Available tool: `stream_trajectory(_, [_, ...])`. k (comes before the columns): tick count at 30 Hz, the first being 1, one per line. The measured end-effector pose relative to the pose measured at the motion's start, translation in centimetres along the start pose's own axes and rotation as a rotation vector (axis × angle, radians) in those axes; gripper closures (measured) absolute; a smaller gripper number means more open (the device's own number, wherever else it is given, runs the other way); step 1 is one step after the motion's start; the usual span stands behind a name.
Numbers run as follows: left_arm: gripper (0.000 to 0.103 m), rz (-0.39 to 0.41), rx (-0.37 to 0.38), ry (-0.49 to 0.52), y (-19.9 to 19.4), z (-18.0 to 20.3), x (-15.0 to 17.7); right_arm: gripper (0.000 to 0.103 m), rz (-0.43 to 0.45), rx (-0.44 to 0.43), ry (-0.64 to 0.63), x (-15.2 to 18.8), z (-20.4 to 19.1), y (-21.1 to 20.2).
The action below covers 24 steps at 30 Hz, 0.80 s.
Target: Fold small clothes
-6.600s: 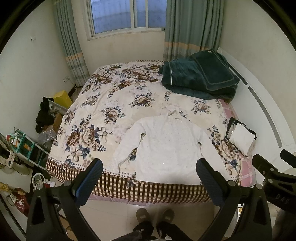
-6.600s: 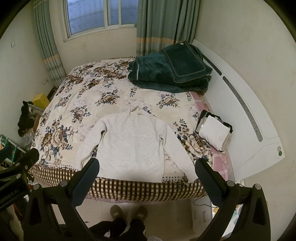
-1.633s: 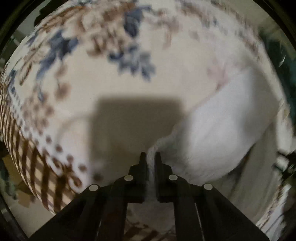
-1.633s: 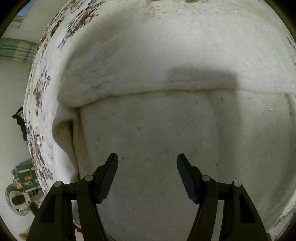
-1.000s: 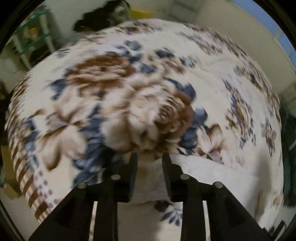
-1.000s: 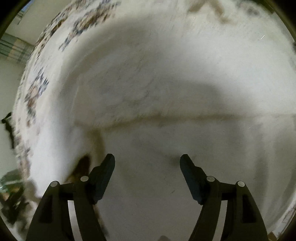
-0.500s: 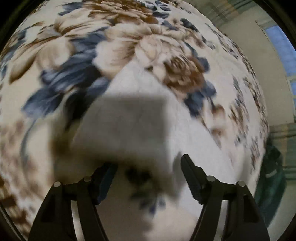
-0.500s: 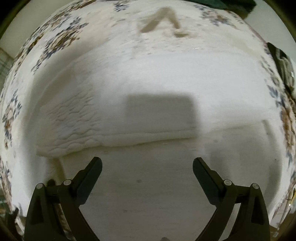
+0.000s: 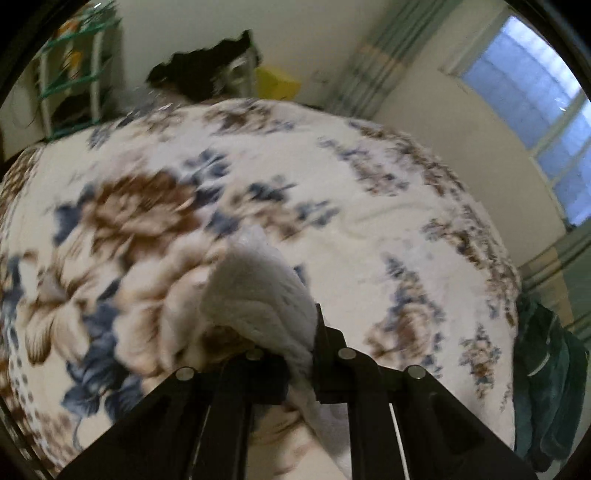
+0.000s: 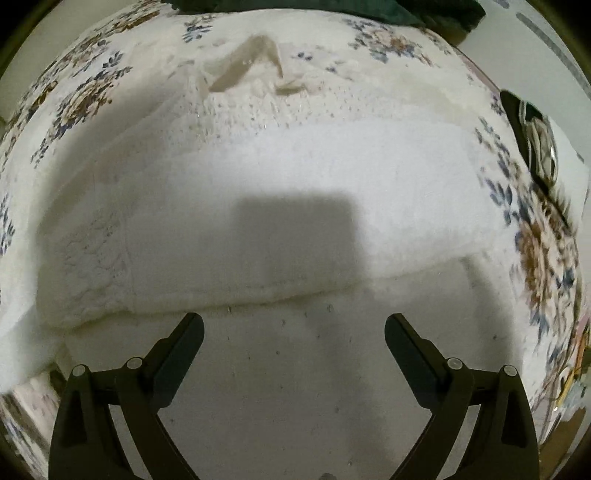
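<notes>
A white knitted sweater (image 10: 295, 192) lies on the floral bedspread (image 10: 74, 96), its collar at the far end. One sleeve is folded across its body. My right gripper (image 10: 294, 332) is open and empty, hovering close above the sweater's lower body. My left gripper (image 9: 301, 339) is shut on a white sleeve (image 9: 258, 291) of the sweater and holds it lifted above the floral bedspread (image 9: 332, 206). The cloth bulges up between and in front of the fingers.
A dark green folded blanket (image 9: 546, 384) lies at the head of the bed, also at the top of the right wrist view (image 10: 332, 7). A dark bag with white contents (image 10: 535, 147) sits at the right edge. A shelf rack (image 9: 74, 74) and dark clothes (image 9: 207, 77) stand beyond the bed.
My left gripper was open over the sleeve half a second ago; it has closed on it and lifted it. My right gripper has stayed open and pulled back slightly over the sweater.
</notes>
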<state>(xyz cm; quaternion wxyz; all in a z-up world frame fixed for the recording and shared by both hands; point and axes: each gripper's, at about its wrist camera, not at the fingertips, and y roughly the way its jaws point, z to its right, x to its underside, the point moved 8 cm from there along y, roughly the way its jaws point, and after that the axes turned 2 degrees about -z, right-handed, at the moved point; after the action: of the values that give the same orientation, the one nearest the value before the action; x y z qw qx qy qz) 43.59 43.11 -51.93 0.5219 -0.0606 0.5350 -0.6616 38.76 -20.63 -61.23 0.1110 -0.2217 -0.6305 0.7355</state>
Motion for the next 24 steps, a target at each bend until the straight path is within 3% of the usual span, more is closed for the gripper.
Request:
stream_trajectory(4, [0.096, 0.028, 0.044, 0.134, -1.6, 5.6, 0.2, 0.003, 0.009, 0.045, -0.063, -1.2, -1.0, 0.8])
stream_trajectory(8, [0.096, 0.029, 0.083, 0.303, -3.2, 12.3, 3.0, 0.003, -0.004, 0.000, -0.053, -2.3, -0.9, 1.5])
stream_trajectory(11, [0.096, -0.002, 0.142, 0.429, -4.6, 18.6, 7.1, 0.003, -0.010, -0.082, -0.017, -3.2, 0.3, 1.6])
stream_trajectory(17, [0.096, -0.127, 0.291, 0.637, -6.9, 32.1, 20.4, 0.003, -0.030, -0.215, 0.121, -4.7, 7.3, 1.4])
stream_trajectory(24, [0.096, -0.335, 0.412, 0.840, -6.5, 44.5, 42.2, 0.003, -0.038, -0.187, 0.212, -6.7, 20.9, 2.0])
